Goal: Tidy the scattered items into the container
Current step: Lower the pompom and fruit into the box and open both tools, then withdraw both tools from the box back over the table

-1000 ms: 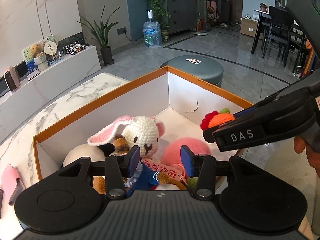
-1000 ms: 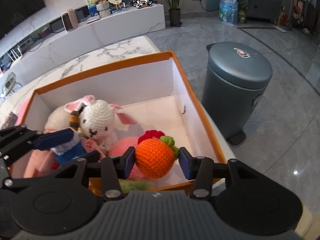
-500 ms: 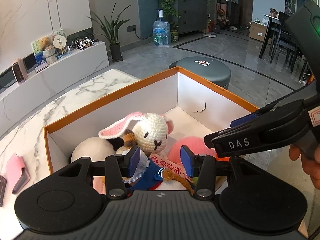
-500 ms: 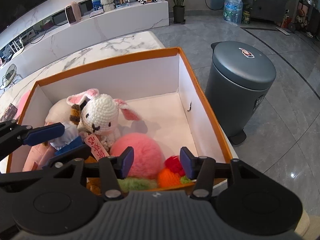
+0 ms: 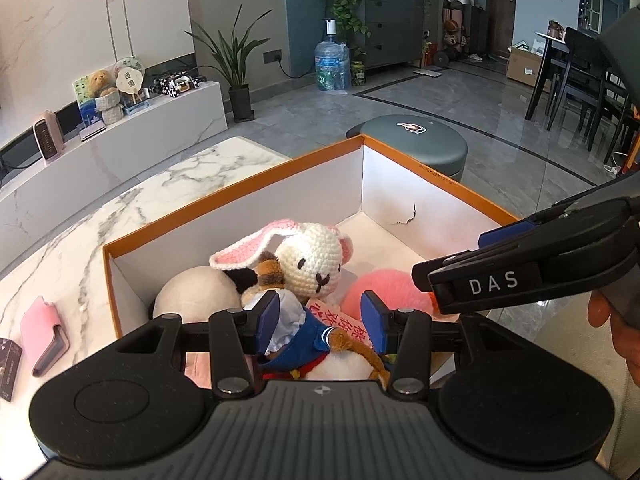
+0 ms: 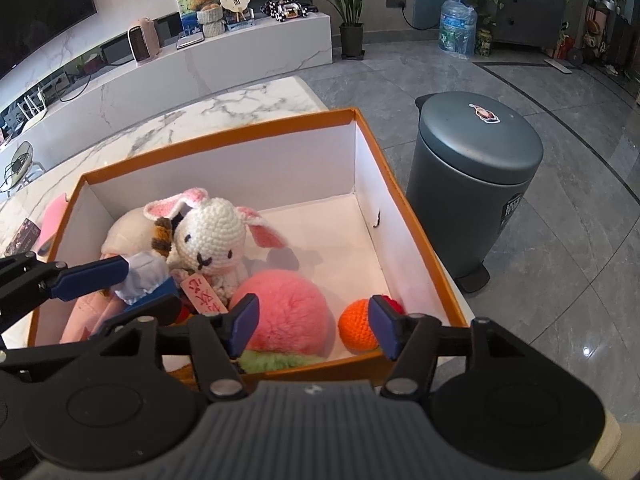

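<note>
An orange-rimmed white box (image 5: 240, 178) (image 6: 224, 136) stands on the marble table and holds plush toys. In it are a white crochet rabbit (image 5: 312, 258) (image 6: 210, 236), a pink pom-pom (image 5: 380, 284) (image 6: 290, 316), a blue-dressed plush (image 5: 298, 330) and an orange crochet fruit (image 6: 356, 330) at the near right corner. My left gripper (image 5: 320, 318) is open above the blue-dressed plush at the box's near edge. My right gripper (image 6: 314, 326) is open and empty above the pom-pom and the fruit; it also shows at the right of the left wrist view (image 5: 500, 276).
A pink case (image 5: 44, 334) and a dark card (image 5: 8, 368) lie on the marble table (image 5: 168, 184) left of the box. A grey pedal bin (image 6: 476, 172) stands on the floor right of the table. A white TV bench is behind.
My right gripper opened and dropped the orange crochet fruit into the box's near right corner, then drew back and up. My left gripper also pulled back a little.
</note>
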Action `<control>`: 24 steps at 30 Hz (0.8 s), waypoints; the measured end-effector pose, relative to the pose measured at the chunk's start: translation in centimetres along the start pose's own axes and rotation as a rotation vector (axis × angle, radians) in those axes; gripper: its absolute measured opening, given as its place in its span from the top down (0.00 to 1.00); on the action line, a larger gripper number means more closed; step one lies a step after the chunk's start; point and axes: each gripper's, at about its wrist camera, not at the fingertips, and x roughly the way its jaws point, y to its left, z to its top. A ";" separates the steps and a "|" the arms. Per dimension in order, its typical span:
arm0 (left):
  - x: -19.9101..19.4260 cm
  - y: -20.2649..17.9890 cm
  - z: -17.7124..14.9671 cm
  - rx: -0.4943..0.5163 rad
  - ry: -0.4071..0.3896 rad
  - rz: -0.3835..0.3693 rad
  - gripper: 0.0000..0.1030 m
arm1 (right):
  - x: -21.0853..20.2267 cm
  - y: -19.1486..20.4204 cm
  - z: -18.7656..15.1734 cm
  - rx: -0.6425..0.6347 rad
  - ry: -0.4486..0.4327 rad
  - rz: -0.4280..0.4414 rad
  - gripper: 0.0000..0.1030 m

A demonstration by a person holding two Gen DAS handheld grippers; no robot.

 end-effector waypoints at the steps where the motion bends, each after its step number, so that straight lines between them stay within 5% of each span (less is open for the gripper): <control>1: -0.2 0.0 -0.1 -0.001 -0.002 0.001 0.48 | -0.2 0.2 0.0 -0.002 -0.005 -0.001 0.33; 24: -6.5 4.8 -2.6 -0.159 -0.028 0.120 0.46 | -5.8 7.3 -1.1 -0.118 -0.110 -0.014 0.21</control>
